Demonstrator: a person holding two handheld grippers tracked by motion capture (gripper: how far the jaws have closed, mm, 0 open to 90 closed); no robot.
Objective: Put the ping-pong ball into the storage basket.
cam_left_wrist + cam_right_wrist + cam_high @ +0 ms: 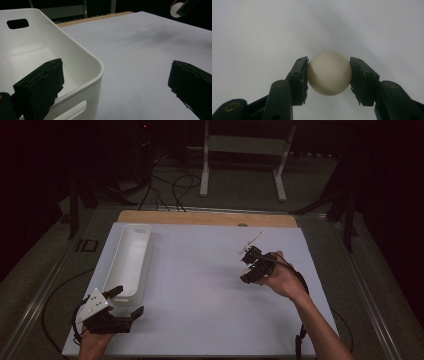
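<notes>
A cream-white ball [329,76] sits pinched between the two black jaws of my right gripper [329,72], above the white table sheet. In the high view that right gripper [246,266] is at the table's right-centre, held by a hand. From the left gripper view the ball [175,9] appears far off at the top right. My left gripper [127,301] rests at the near left corner, open and holding nothing. In its own view the left gripper [116,75] has one jaw over the near end of a white bin [82,65] and the other over the sheet.
The long white bin [131,232] lies lengthwise along the table's left side, with handle cut-outs at its ends and nothing visible inside. A wooden strip [200,217] edges the far side of the white sheet [200,285]. Cables and a white stand are on the floor beyond.
</notes>
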